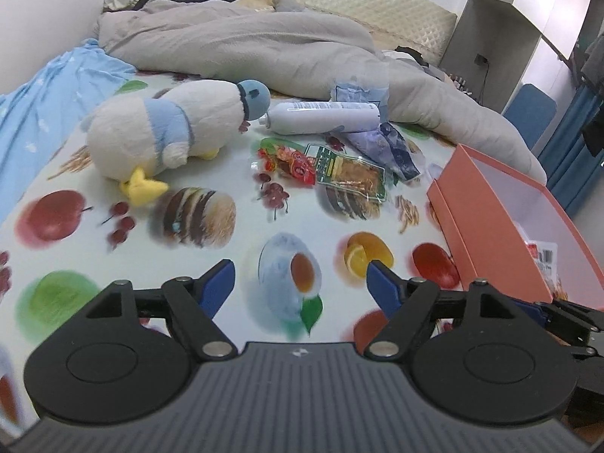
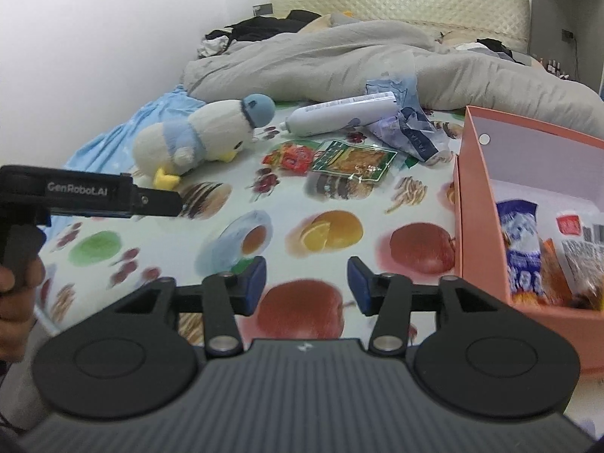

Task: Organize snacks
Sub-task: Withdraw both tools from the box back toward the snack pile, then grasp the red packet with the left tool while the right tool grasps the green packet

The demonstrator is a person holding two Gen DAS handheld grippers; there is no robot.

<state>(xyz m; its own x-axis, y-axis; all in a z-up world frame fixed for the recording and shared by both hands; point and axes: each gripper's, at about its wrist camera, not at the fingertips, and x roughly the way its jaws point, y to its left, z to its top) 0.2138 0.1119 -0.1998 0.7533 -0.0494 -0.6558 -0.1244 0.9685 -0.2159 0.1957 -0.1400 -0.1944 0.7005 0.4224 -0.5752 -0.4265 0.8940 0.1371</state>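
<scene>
On the fruit-print sheet (image 1: 226, 249) (image 2: 170, 249) lie a green snack packet (image 1: 349, 177) (image 2: 353, 160) and a red snack packet (image 1: 290, 160) (image 2: 288, 158), side by side. A salmon box (image 1: 490, 226) (image 2: 479, 204) stands at the right and holds a blue-white packet (image 2: 523, 241) and other wrappers. My left gripper (image 1: 300, 283) is open over the sheet, well short of the packets, nothing between its blue pads. My right gripper (image 2: 306, 281) is open and empty too, just left of the box. In the right wrist view the left gripper's body (image 2: 90, 192) shows at the left edge, a hand under it.
A plush penguin (image 1: 166, 128) (image 2: 200, 136) lies at the left of the packets. Behind them lie a white bottle (image 1: 324, 117) (image 2: 339, 113) and crumpled blue-purple wrappers (image 1: 392, 147) (image 2: 411, 132). A grey duvet (image 1: 264, 45) (image 2: 339, 56) heaps up at the back.
</scene>
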